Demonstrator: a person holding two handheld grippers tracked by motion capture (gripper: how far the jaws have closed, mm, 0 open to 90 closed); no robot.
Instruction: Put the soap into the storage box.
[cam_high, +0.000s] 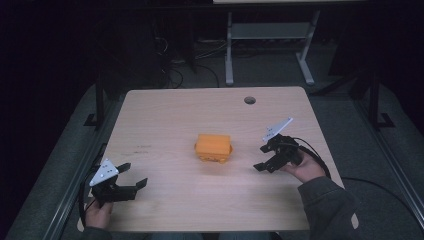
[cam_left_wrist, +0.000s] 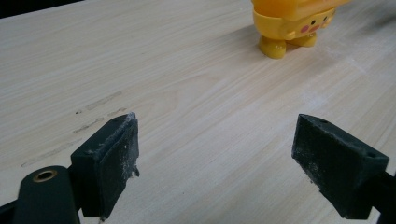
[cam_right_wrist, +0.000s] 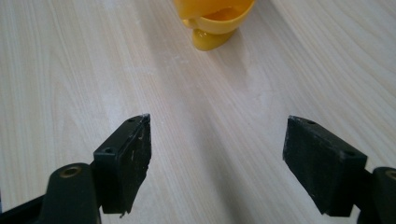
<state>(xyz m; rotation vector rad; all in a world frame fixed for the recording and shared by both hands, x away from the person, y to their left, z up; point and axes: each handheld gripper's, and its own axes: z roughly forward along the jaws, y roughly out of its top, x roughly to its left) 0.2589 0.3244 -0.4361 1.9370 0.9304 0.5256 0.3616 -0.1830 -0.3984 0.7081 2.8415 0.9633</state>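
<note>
Unlabelled yellow duck toy (cam_high: 214, 148) btwn wide-open, empty left gripper (cam_high: 133, 175) & right gripper (cam_high: 262, 157).

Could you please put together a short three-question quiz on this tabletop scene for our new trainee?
1. True or false: the left gripper holds the yellow toy box.
2. Which gripper is nearer the toy: A left, B right?
3. What round feature marks the table near its far edge?

Key: 1 false, both grippers are open and apart from it. 2 B. 3 a cable hole.
</note>
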